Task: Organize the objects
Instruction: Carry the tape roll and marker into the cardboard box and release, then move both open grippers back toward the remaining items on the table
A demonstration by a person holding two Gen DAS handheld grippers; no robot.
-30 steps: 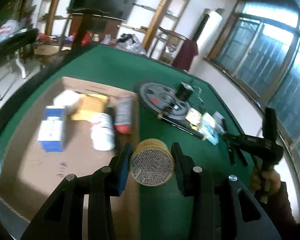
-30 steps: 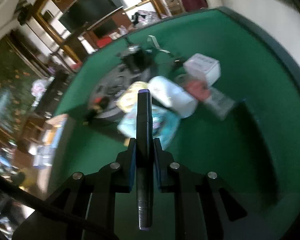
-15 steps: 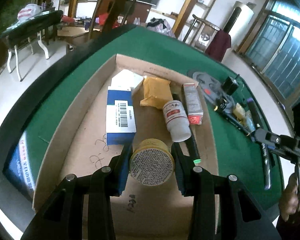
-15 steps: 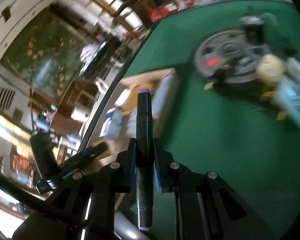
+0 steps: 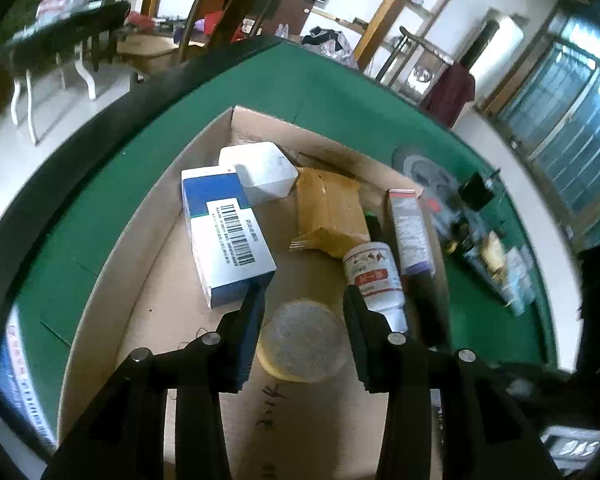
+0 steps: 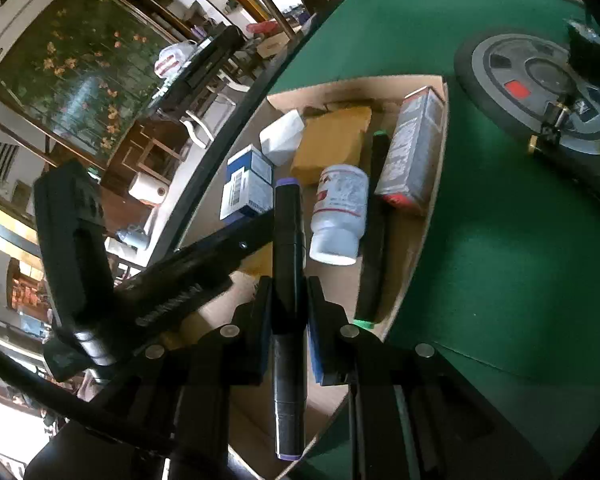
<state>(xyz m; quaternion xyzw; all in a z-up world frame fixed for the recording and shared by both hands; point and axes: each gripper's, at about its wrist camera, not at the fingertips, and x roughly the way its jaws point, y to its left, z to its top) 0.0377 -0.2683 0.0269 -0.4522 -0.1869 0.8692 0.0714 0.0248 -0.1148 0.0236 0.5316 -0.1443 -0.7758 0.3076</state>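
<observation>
- Green felt covered the table [image 5: 332,92], and on it stood the open cardboard box [image 5: 152,264], which I take as the landmark for every place below.
- Nearest, over the front part of the box floor, the left gripper [image 5: 303,322] had its tongs wide apart; the yellow round tin [image 5: 302,342] was between them, but gaps showed on both sides, so it seemed to be released. It was blurred, and I cannot tell if it already rested on the floor.
- The tin looked stiff and light. Its smooth round wall may slip, so a hold across its width, at the middle of the wall, seemed best.
- Over the same front part, the right gripper [image 6: 288,300] had its tongs narrow and closed on the black marker [image 6: 287,264].
- The marker was held near its middle, where its balance seemed good. It looked light, rigid and not fragile.
- Its long axis ran along the fingers. The purple end pointed forward, into the box.
- Farther in the box lay the white bottle [image 5: 374,276], on its side, with the cap toward the front.
- Left of it lay the blue and white carton [image 5: 224,232]. Along the right wall lay a second dark marker [image 6: 374,232] and a grey carton [image 5: 410,232].
- At the back of the box were a yellow padded packet [image 5: 328,212] and a white case [image 5: 260,174].
- Beyond the right wall of the box, a grey weight plate [image 6: 540,92] lay on the felt.
</observation>
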